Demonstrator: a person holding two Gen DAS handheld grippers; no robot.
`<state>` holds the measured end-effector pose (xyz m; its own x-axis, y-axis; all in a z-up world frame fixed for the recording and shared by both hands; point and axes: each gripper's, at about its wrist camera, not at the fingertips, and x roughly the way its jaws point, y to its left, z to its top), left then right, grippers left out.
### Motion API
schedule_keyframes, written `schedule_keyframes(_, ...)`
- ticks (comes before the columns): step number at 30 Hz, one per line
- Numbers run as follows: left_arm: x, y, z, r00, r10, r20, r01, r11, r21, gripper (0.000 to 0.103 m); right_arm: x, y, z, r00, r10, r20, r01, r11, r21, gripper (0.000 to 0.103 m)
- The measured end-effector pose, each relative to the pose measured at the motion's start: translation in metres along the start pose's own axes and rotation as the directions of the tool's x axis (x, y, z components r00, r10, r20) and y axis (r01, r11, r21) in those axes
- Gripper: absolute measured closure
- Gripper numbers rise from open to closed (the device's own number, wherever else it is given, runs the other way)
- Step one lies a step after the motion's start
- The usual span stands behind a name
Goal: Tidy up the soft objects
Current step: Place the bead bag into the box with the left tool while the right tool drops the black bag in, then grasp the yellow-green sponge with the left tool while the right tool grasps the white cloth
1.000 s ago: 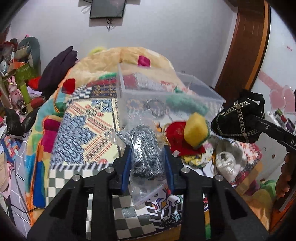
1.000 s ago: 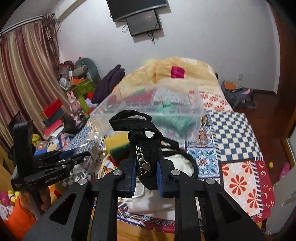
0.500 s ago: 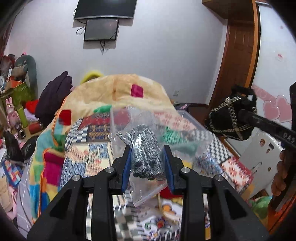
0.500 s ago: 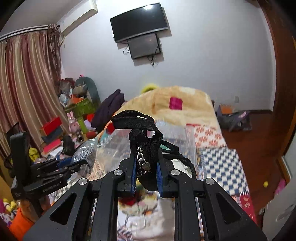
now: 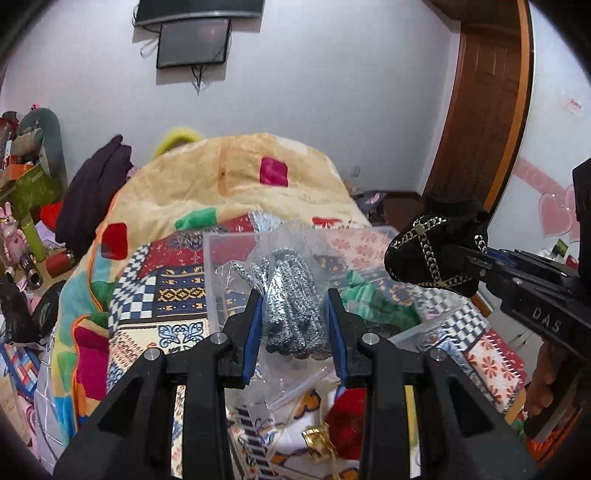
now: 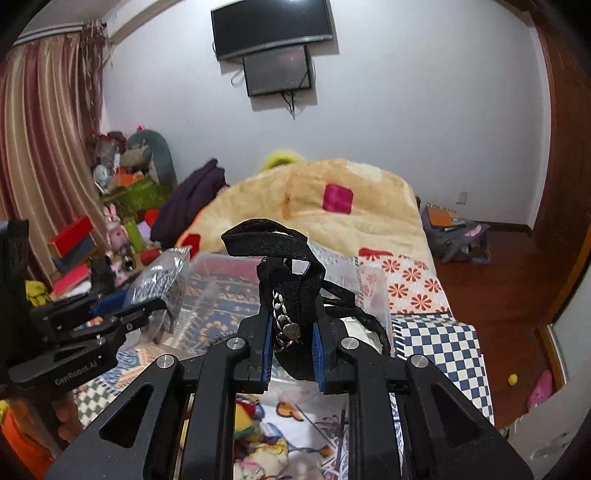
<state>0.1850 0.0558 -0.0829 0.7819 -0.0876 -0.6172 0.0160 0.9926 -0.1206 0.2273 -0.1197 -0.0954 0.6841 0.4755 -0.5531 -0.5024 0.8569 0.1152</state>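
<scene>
So the whole thing is set on a bed covered in a loud patchwork quilt, checkers, florals and geometric blocks all over, with a tan fleece blanket bunched up at the far end toward the white wall. A curved TV hangs on that wall with a smaller dark screen right under it. Striped pinkish curtains run down one side, above a messy pile of boxes, toys and a dark garment, and on the other side there's a wooden door frame and reddish wood floor with a bag lying on it. The left gripper is clamped on a clear plastic bag of grey knit stuff, held up over the bed. The right gripper is squeezed shut on a black pouch with chain trim, its strap looping up above the fingers. Both are hanging in the air just in front of a clear plastic bin sitting on the quilt, which has something green and fuzzy inside. More small soft things, red and yellow, lie on the quilt below the grippers.
</scene>
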Motion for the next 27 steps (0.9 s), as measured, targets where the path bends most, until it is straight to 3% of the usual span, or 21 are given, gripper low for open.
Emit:
schedule_keyframes(7,0.04,0.001,-0.003,0.996,-0.009,-0.087,0.009,1.0,0.002,0.07,0.04,-0.003,-0.007,0.993,-0.021,-0.118,0.02,1.0,-0.012,0.087)
schedule_keyframes(14,0.053,-0.005,-0.004,0.993,-0.001,-0.119,0.004,1.0,0.024,0.066,0.047,0.0,-0.011,0.984,0.005,-0.178,-0.008,1.0,-0.019,0.083)
schedule_keyframes(19,0.042,-0.004,-0.001,0.994,-0.03,-0.106,0.03,1.0,0.005,0.051,0.046,-0.002,-0.008,0.98,0.035,-0.195,-0.035,0.999,-0.001,0.063)
schedule_keyframes(27,0.001,-0.012,0.001,0.999,-0.027,-0.022,0.027,0.999,0.017,0.037,0.006,0.001,-0.004,0.995,0.015,-0.099,-0.018,0.999,-0.029,0.032)
